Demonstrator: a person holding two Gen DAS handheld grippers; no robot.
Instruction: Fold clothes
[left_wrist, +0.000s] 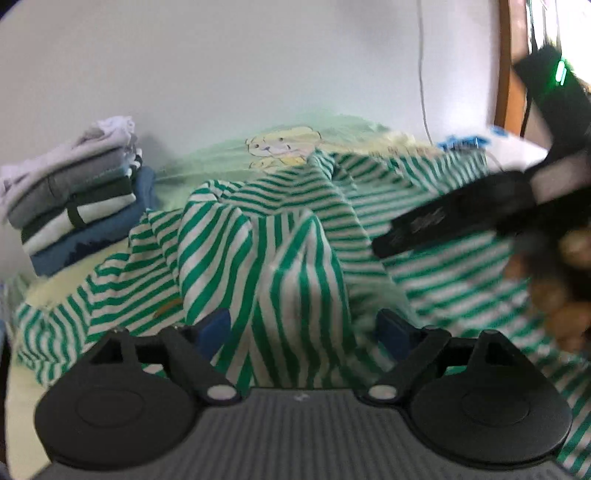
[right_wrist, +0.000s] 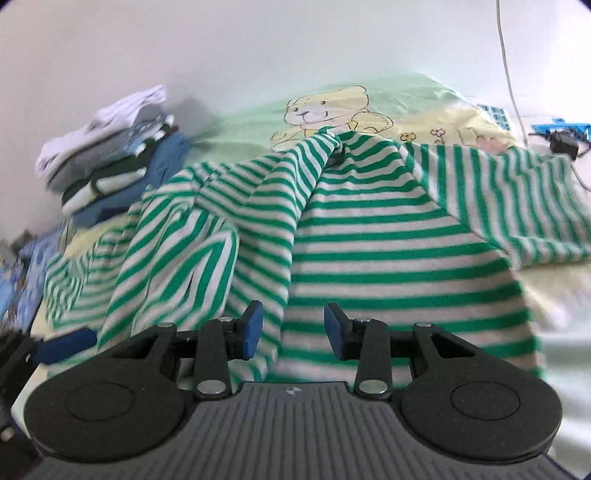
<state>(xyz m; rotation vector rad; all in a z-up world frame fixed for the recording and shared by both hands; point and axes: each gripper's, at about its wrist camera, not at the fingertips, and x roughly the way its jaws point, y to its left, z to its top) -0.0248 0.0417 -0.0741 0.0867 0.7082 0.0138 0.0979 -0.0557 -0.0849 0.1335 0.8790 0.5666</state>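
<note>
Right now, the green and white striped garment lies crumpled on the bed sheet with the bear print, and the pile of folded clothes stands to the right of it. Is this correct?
Not quite. The pile of folded clothes stands to the left of the striped garment, not the right; both wrist views show it. The garment does lie crumpled on the bear-print sheet.

White wall (right_wrist: 258, 44) behind bear-print bedsheet (right_wrist: 424, 92).

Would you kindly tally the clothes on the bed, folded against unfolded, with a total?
Folded, in the stack: about 5; the blur hides the exact layers.
Unfolded: 1, the striped garment, lying crumpled on the bed.
Total: about 6.
</note>
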